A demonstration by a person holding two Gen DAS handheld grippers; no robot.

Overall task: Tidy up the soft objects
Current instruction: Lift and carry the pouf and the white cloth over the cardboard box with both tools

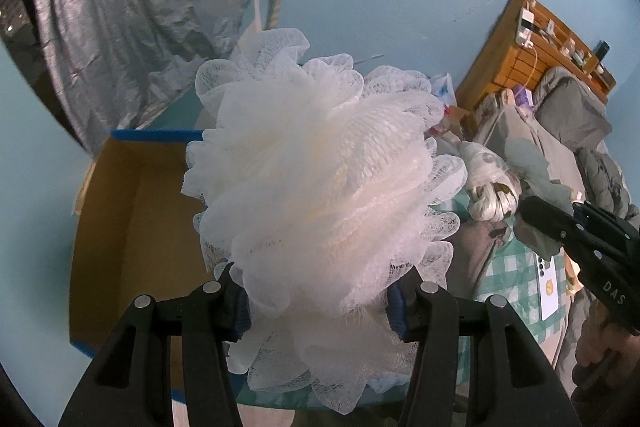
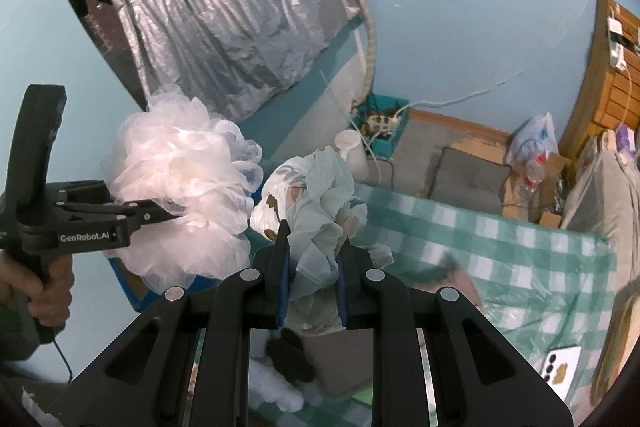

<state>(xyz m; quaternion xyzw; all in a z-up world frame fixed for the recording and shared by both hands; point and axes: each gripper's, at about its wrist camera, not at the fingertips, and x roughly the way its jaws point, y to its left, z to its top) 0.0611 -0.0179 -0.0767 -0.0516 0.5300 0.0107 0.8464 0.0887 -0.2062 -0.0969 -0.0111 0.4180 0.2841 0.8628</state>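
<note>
With the left tool (image 1: 320, 303) gripping the loofah (image 1: 320, 171) and the right tool (image 2: 312, 267) clamping crumpled tissue (image 2: 324, 195), lower each squarely over the box (image 1: 132, 219) ahead before releasing.

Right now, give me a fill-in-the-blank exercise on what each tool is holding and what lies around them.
1. The left tool is shut on a white mesh ____.
2. The right tool grips a crumpled pale plastic bag, and the checked cloth beyond it is white and ____.
3. The cardboard box past the left tool has ____ tape on its rim.

Missing words: bath pouf; green; blue
</note>
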